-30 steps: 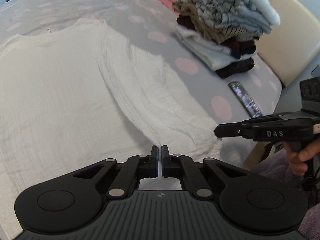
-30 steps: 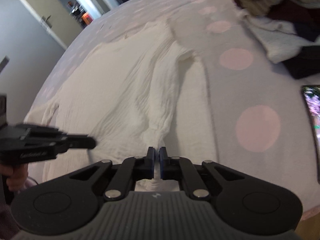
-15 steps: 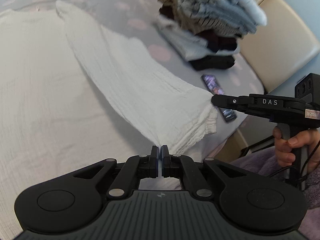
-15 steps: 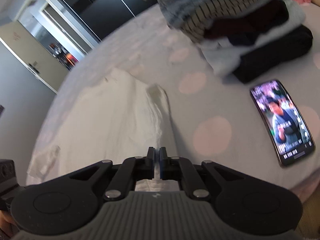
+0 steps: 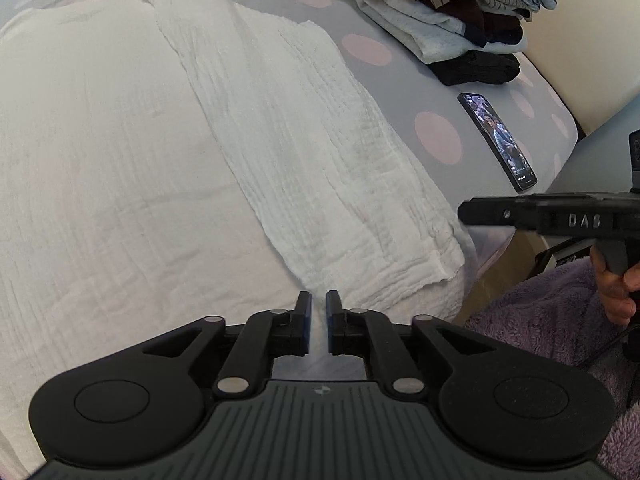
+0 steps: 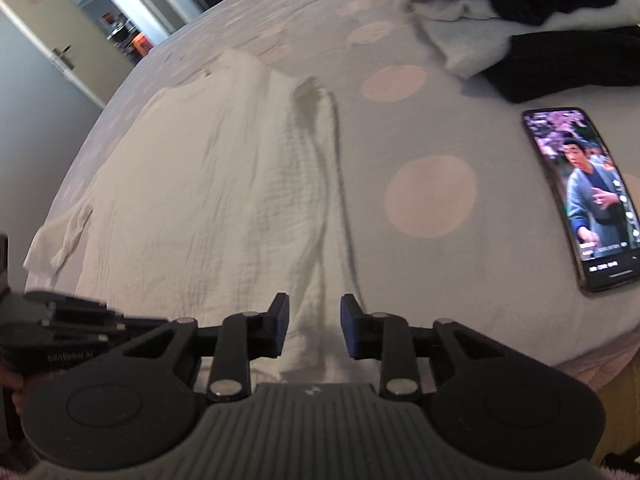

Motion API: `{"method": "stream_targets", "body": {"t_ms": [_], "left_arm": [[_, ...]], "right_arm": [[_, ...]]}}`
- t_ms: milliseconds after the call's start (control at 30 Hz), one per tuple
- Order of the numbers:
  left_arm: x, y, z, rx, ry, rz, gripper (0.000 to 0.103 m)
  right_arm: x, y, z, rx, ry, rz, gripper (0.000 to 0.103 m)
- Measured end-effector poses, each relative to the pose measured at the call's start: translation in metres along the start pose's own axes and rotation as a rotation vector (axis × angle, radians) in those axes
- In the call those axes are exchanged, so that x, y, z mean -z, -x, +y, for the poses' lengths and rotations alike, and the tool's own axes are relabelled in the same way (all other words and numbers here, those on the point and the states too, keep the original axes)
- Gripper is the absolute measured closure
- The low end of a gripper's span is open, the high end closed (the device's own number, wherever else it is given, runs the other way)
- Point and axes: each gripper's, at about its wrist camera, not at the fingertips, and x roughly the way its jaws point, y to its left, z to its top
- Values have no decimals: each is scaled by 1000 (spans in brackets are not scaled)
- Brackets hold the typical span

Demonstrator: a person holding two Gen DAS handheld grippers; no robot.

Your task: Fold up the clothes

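Phone [image 6: 582, 196] and stacked clothes [image 5: 460, 12] lie beside white garment [image 5: 160, 140]; both hand-held grippers [image 5: 318, 308] [image 6: 314, 312] parted, empty.

Spread flat over the bed [image 5: 404, 76], a garment [image 5: 100, 168], one side panel folded inward along its right edge. Right of it, a phone [image 6: 584, 200] near the bed's near-right edge. Behind that, toward the far-right corner, probably folded clothes in a stack [image 5: 460, 16].

The left gripper [image 5: 318, 320] points forward, its jaws a narrow gap apart and empty. The right gripper [image 6: 314, 328] has its jaws spread wider, also empty. A hand [image 5: 618, 292] grips the right gripper's handle.
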Motion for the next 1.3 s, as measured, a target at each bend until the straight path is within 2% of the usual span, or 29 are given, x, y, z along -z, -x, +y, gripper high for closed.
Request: {"method": "stream_targets", "body": {"t_ms": [133, 200, 267, 433, 633, 700, 733, 767, 800, 900, 1033, 1100, 1200, 1300], "left_arm": [[-3, 1, 2, -27, 2, -12, 90], [-5, 3, 2, -25, 5, -21, 90], [-9, 6, 3, -24, 7, -35, 90], [-27, 17, 4, -28, -3, -68, 90], [-68, 12, 2, -95, -70, -77, 90], [-86, 8, -2, -120, -94, -86, 90], [-95, 6, -5, -128, -108, -89, 90], [-105, 4, -7, -134, -123, -91, 87], [-115, 0, -11, -140, -142, -93, 86], [-143, -12, -21, -158, -183, -83, 85], [-176, -33, -30, -156, -208, -45, 85], [-190, -43, -35, -160, -221, -29, 85], [-212, -62, -39, -160, -231, 3, 85], [-232, -83, -42, -190, -238, 37, 85]], "right_arm": [[2, -14, 3, 11, 21, 33, 72], [2, -21, 1, 1, 10, 50, 78], [2, -24, 1, -5, 6, 57, 93], [-2, 3, -1, 12, -3, -18, 94], [2, -6, -4, 84, 15, 45, 94], [4, -10, -4, 108, 22, 68, 89], [2, -9, -5, 122, 19, 68, 83], [0, -5, -5, 134, 14, 65, 59], [-3, -2, -4, 147, 22, 58, 53], [-10, 5, 4, 204, 84, 45, 52], [-16, 2, 24, 381, 243, 60, 51], [-17, -1, 35, 427, 317, 75, 51], [-18, -5, 50, 406, 401, 101, 51], [-14, -11, 67, 364, 485, 144, 51]]}}
